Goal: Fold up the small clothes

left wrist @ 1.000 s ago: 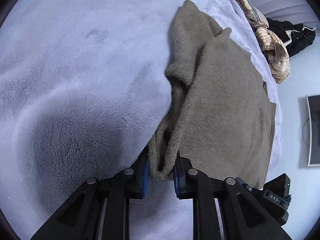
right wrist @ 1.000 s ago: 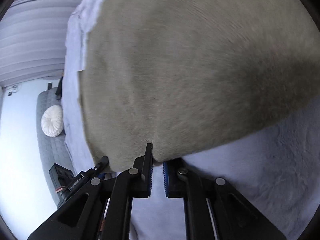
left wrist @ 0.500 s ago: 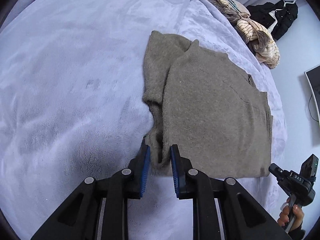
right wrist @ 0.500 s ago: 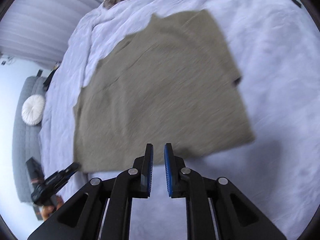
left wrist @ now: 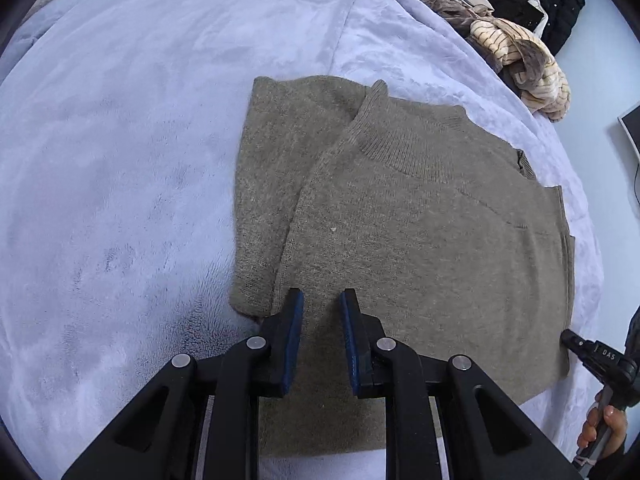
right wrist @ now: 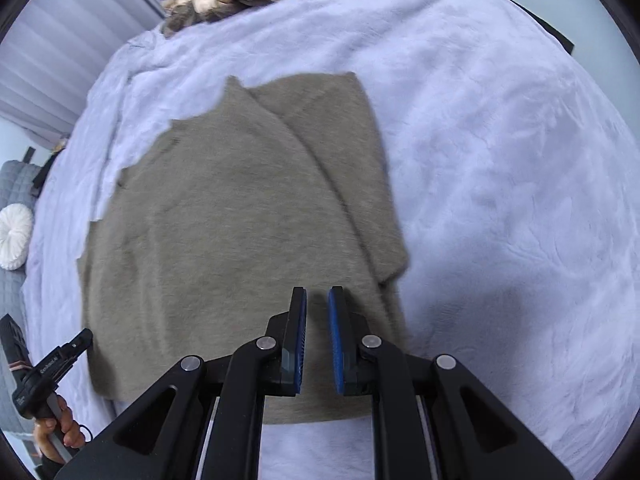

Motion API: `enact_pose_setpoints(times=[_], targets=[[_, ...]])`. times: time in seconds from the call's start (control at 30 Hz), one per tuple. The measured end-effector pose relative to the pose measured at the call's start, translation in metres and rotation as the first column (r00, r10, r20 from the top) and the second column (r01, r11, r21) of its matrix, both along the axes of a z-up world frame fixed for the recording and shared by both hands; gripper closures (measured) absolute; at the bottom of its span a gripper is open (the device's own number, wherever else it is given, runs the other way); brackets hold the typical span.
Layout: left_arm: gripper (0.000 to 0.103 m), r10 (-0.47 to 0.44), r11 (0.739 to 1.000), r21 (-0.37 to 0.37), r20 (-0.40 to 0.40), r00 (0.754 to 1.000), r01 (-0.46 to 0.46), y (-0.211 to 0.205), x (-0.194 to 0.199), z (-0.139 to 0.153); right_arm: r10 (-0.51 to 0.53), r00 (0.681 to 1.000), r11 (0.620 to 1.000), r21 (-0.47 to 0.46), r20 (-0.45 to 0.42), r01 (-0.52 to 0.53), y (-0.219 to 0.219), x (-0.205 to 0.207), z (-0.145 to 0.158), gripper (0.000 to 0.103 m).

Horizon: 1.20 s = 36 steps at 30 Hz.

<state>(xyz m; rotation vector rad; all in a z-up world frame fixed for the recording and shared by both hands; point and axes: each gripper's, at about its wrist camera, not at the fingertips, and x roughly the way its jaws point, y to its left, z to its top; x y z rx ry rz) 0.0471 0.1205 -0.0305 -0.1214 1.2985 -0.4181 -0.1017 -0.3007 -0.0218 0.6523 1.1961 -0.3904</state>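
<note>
Since a second ago both grippers have let go of the olive-grey sweater point(left wrist: 420, 232) and risen clear of it. It lies flat on the lavender fleece blanket point(left wrist: 120, 160) of the bed, one side folded in over the body. The left gripper point(left wrist: 321, 300) hangs over its near hem, jaws slightly parted and pinching nothing; the right gripper point(right wrist: 317, 296) likewise, nearly closed and empty. The sweater's long axis runs away from both grippers, so either could reach the hem.
</note>
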Motion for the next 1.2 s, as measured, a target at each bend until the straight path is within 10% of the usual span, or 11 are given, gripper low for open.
enact_pose_setpoints(times=[0.63, 1.2], targets=[[0.082, -0.051, 0.997, 0.054, -0.041, 0.998, 0.053, 0.002, -0.021, 0.01, 0.048, 0.998, 0.987, 0.151, 0.043, -0.054, 0.066, -0.025, 0.01, 0.09], [0.079, -0.08, 0.994, 0.066, -0.102, 0.991, 0.087, 0.019, -0.041, 0.006, 0.172, 0.985, 0.963, 0.21, 0.002, -0.168, 0.152, -0.008, -0.003, 0.053]])
